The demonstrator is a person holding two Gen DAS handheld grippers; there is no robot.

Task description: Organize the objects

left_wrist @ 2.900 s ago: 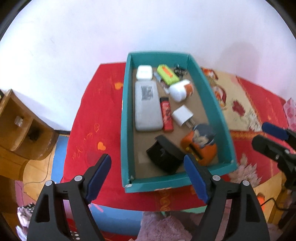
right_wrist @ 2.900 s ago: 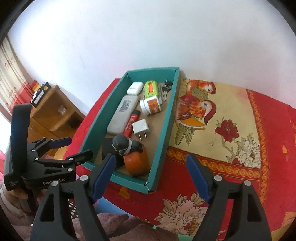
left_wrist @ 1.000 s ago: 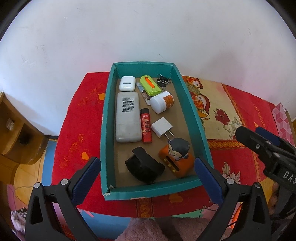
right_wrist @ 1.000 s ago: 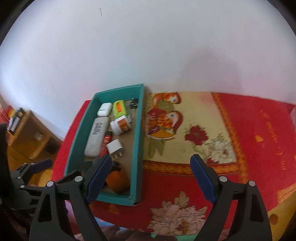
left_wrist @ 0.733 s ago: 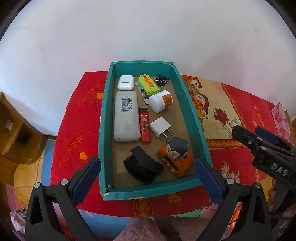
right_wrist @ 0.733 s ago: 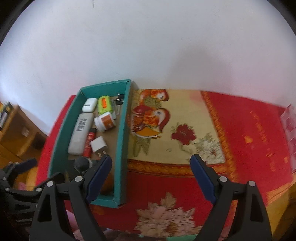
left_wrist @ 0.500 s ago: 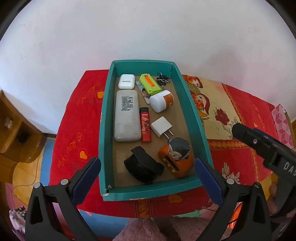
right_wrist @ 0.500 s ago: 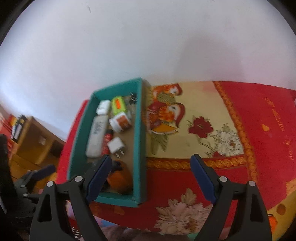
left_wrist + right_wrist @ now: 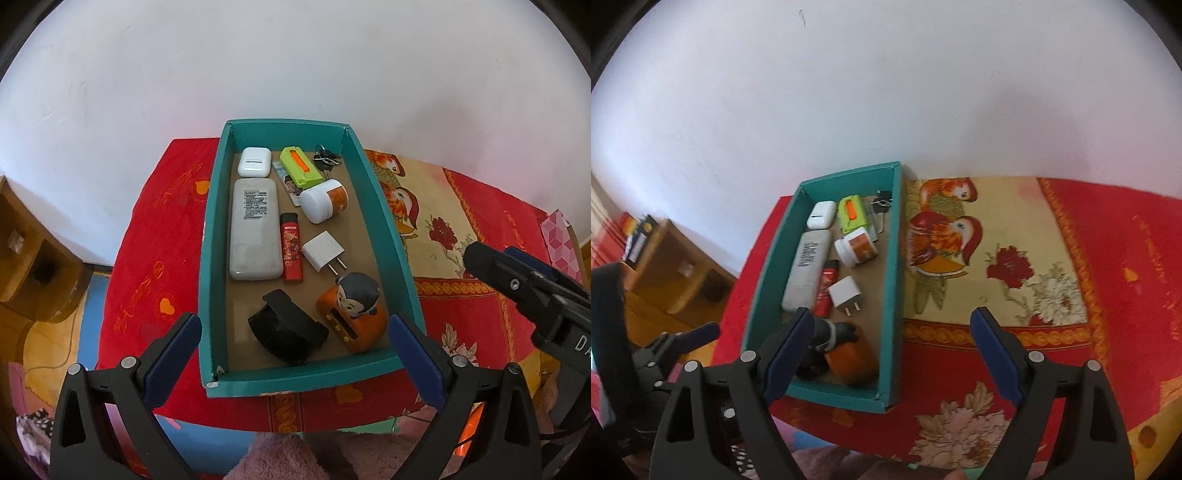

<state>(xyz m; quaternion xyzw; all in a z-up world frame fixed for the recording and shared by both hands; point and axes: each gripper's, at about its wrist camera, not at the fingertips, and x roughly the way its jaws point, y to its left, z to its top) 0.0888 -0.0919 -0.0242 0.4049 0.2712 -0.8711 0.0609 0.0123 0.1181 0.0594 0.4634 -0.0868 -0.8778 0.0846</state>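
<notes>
Left wrist view, teal box (image 9: 384, 218) ahead of left tool (image 9: 295, 349)

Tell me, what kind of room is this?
Probably a room in a home: a red flowered cloth with birds covers the table, a wooden shelf unit stands nearby, and a teal cardboard box holds household bits.

You are seeing white letters "D" and part of an "A" on the right claw (image 9: 576, 341); the remaining print is showing too small to read.
</notes>
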